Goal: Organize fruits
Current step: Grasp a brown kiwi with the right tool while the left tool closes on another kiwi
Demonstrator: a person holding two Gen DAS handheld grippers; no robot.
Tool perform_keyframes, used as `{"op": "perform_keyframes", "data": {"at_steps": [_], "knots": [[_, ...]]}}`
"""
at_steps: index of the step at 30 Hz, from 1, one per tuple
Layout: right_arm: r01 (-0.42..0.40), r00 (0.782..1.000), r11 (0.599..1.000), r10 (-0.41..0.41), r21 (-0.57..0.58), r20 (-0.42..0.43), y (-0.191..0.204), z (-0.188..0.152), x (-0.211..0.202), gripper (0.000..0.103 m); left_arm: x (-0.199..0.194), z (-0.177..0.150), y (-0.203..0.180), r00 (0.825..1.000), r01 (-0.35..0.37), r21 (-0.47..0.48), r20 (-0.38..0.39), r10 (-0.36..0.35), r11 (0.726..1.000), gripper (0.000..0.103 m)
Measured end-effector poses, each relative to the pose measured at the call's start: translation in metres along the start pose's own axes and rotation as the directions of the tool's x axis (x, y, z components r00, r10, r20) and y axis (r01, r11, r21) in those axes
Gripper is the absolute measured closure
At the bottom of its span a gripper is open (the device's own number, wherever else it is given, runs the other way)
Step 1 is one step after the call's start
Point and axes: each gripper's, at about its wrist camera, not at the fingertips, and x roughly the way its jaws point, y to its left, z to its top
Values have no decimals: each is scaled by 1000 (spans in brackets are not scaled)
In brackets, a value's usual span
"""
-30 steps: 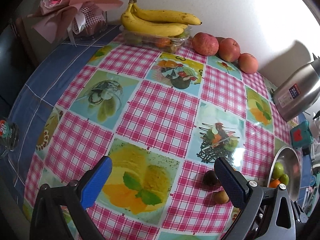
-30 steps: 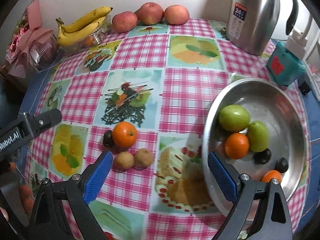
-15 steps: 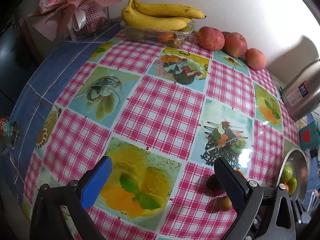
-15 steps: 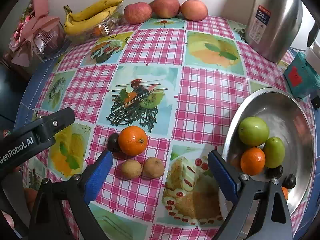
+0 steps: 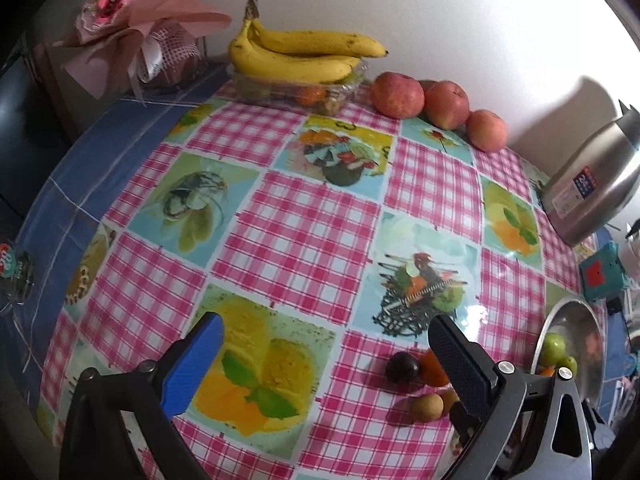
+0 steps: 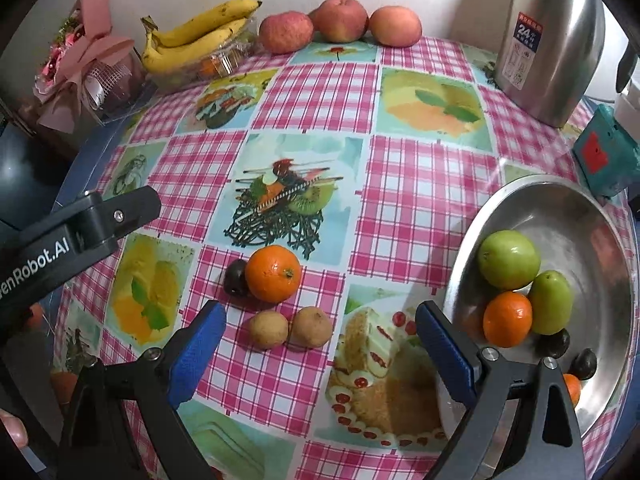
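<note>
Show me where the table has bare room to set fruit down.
Free: the checked cloth between the yellow bananas and the loose orange, and the steel bowl's far half. Crowded: the back wall's red apples and the bowl's near side.

The table is viewed from above and obliquely through two fisheye lenses, each mounted behind a pair of blue-padded fingers seen at the bottom of its frame. In the left wrist view, the left gripper is directed toward the far wall, across the checked tablecloth. In the right wrist view, the right gripper is held nearer the surface and faces the same wall. Both views share the bananas, the three apples, the steel flask, the metal bowl, and the loose fruit cluster around the orange. Part of the left gripper's body is caught at the left edge of the right wrist view.
</note>
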Motion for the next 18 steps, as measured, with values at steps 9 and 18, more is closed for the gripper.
{"op": "perform_keyframes", "data": {"at_steps": [9,18], "knots": [[-14,1000,1000,14,-26,8,3,-1,-3,19,8,-9,1,998,2,-6,-69,-2,1000,0],[-56,998,998,55,-24,-24,4,-2,8,43,24,-21,-8,982,91,-36,-164,-95,995,3]]}}
